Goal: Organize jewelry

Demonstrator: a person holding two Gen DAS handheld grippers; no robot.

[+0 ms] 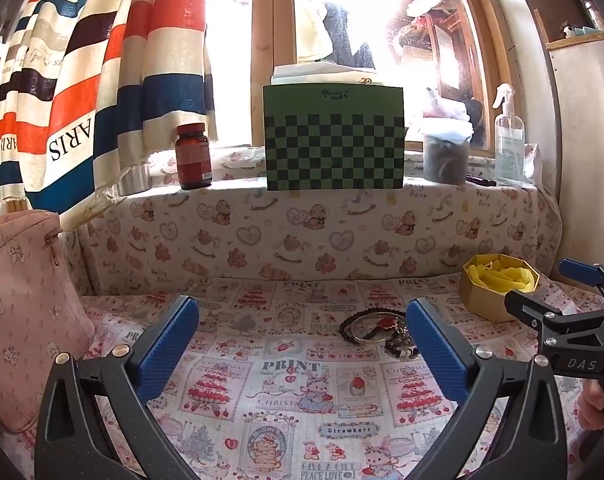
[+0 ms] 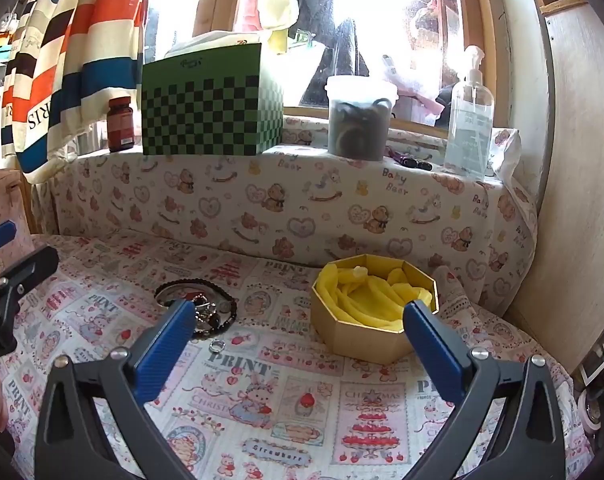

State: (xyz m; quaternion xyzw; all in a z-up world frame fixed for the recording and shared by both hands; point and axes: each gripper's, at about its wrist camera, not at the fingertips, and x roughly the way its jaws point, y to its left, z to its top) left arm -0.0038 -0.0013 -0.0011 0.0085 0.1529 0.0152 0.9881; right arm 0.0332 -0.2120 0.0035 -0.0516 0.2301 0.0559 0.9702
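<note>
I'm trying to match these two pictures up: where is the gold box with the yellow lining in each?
Left wrist view: gold octagonal box at far right, beside the right hand-held gripper.
Right wrist view: right of centre, just ahead of the open fingers.
Shared landmark: green checkered box on the windowsill.

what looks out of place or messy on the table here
The jewelry pile lies heaped on the printed cloth, a black bead bracelet tangled over other pieces, and one small ring sits loose beside it. The gold box, open with yellow lining, holds no jewelry that shows.
</note>
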